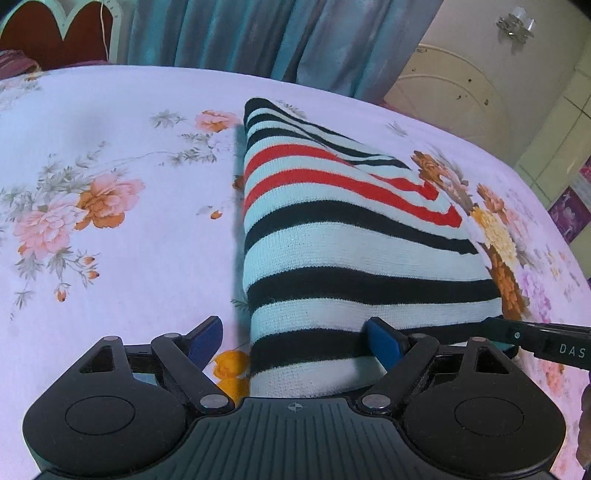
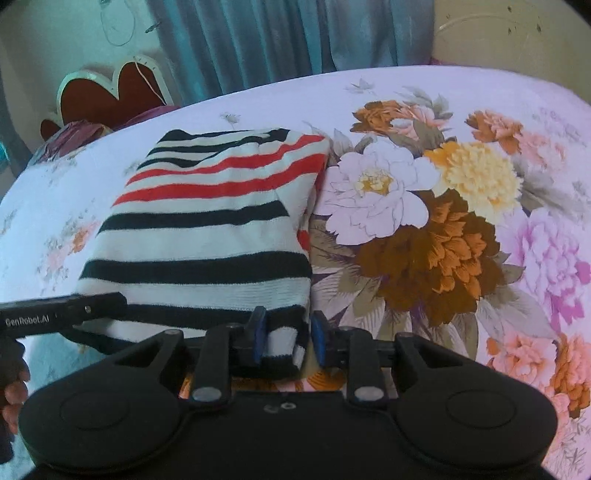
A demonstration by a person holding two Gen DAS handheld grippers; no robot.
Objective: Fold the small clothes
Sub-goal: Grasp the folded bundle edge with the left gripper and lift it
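Left wrist view takes in the widest thing first: the bed with its pale lilac floral-printed sheet (image 1: 110, 229), backed by teal curtains (image 1: 229, 33) and a red heart-shaped headboard with a white rim (image 1: 55, 33). On the sheet lies the knitted garment with black, red and pale stripes (image 1: 332, 229), its stripes running across; it already looks doubled over, since a sloping upper layer crosses the lower one on its far right, and the left side forms a straight, thick edge. That suggests at least one fold is done, though how many layers there are cannot be told.

Right wrist view shows the same striped garment (image 2: 207, 236) beside the large printed bouquet of orange, yellow and lilac flowers (image 2: 436, 221), with a diagonal flap lying over its right half.

Both tools sit at the near hem. The left tool (image 1: 295, 339) has its blue pads spread wide, one pad off the cloth on the sheet and the other resting on it, so it holds nothing. The right tool (image 2: 288, 336) has its blue pads parted on either side of the near right corner, not visibly pinching it.

Judging by this, the remaining work is likely a final fold bringing the near hem toward the far edge, then a smoothing
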